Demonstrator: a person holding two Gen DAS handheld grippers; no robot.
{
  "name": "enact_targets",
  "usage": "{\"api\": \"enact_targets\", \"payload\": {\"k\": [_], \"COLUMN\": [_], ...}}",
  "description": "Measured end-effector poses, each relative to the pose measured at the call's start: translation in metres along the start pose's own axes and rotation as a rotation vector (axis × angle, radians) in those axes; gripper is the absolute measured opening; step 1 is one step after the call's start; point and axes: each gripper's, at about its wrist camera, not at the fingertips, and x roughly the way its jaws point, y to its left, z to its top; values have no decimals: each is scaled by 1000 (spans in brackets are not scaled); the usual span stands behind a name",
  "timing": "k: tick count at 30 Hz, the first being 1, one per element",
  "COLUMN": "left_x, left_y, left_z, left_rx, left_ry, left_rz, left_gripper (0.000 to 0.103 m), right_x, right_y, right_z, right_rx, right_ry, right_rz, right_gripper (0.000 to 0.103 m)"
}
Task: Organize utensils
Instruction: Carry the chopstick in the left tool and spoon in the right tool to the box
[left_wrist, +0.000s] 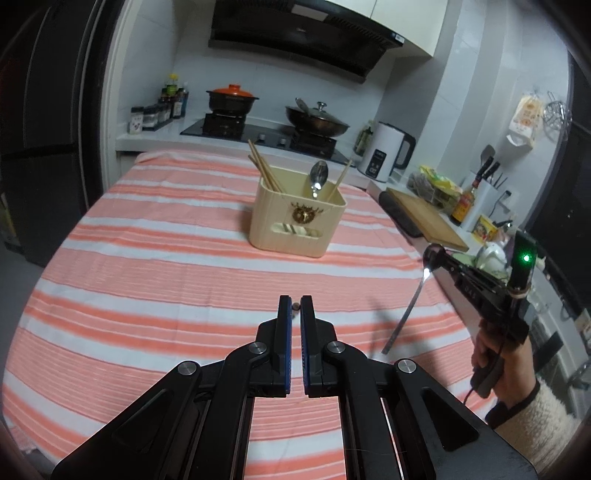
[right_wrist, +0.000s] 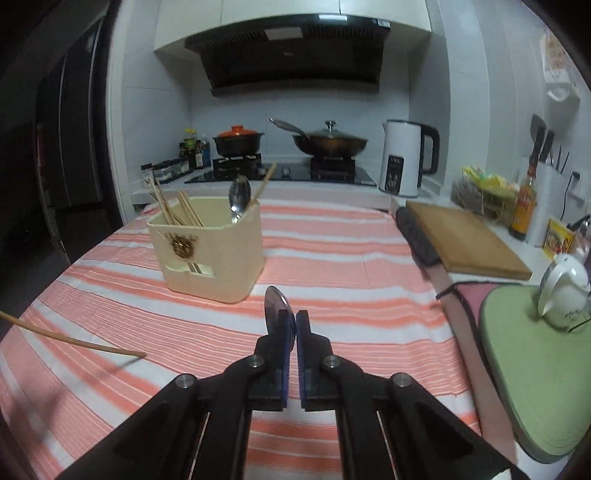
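Nearest me, my left gripper (left_wrist: 295, 301) is clamped on a thin chopstick (right_wrist: 74, 341), seen end-on between its tips. My right gripper (right_wrist: 291, 319) is closed on a metal spoon (right_wrist: 275, 301), handle hanging down over the striped cloth (left_wrist: 166, 258). Farther on stands the cream utensil holder (left_wrist: 295, 221), with chopsticks and a second spoon (left_wrist: 318, 177) upright inside

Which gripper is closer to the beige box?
Right. The right gripper, holding a spoon, is just short of the box; the left gripper, holding a chopstick, sits farther back.
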Motion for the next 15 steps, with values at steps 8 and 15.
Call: {"api": "enact_targets", "payload": {"k": [8, 15], "left_x": [-11, -15], "left_y": [-12, -16], "left_z": [30, 52], "left_rx": [43, 68], "left_ry": [-19, -25], "left_rz": [-39, -54], "left_gripper": [2, 2], "right_x": [-38, -47], "right_y": [34, 50], "right_z": [23, 42], "right_rx": [-59, -71], "right_ry": [-76, -109], "right_rz": [37, 75], "right_gripper": [3, 3]}}
